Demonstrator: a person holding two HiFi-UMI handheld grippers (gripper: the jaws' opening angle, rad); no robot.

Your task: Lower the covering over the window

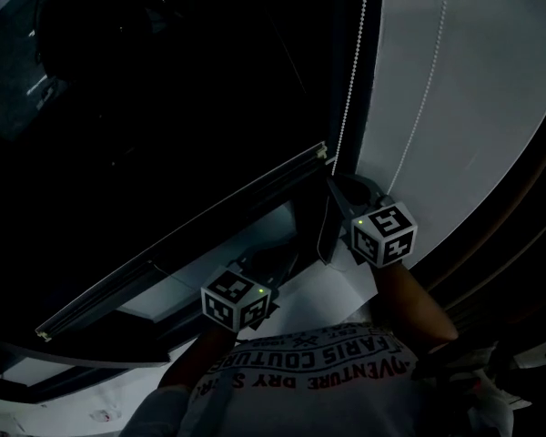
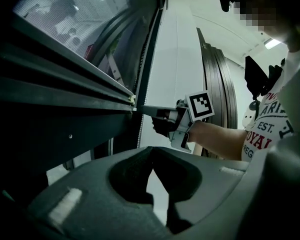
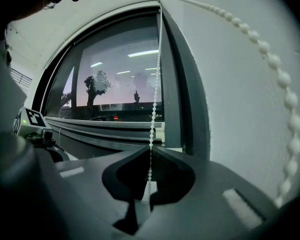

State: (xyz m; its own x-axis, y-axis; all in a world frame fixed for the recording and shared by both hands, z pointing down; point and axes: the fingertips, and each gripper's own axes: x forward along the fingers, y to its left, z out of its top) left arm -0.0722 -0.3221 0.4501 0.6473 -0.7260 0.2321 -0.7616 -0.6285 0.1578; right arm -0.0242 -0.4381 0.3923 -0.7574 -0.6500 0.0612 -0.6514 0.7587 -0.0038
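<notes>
The window (image 3: pixel 115 79) fills the space above the bottom rail (image 1: pixel 191 235). Its glass is dark and carries reflections of ceiling lights. To the right of the rail's right end stands a pale wall (image 1: pixel 473 80). The covering (image 2: pixel 45 9) rises from the rail as a dark, fine-meshed sheet. The rail itself sits low in the window, close above the lighter sill.

Below the rail in the head view is the person's white printed T-shirt (image 1: pixel 318 371), with both forearms reaching up from it.

The right gripper (image 3: pixel 150 150) is just past the rail's right end, by the dark window frame, and its marker cube (image 1: pixel 384 235) faces the head camera. Its claw is pinched narrow on the bead chain (image 3: pixel 153 109), which runs straight up from between the two tips, crossing in front of the rail's end. The chain's other strand hangs further right of the rail, against the wall.

The left gripper (image 2: pixel 151 150) is below the rail's middle, near the sill. Its claw is closed tip to tip with nothing in it.
</notes>
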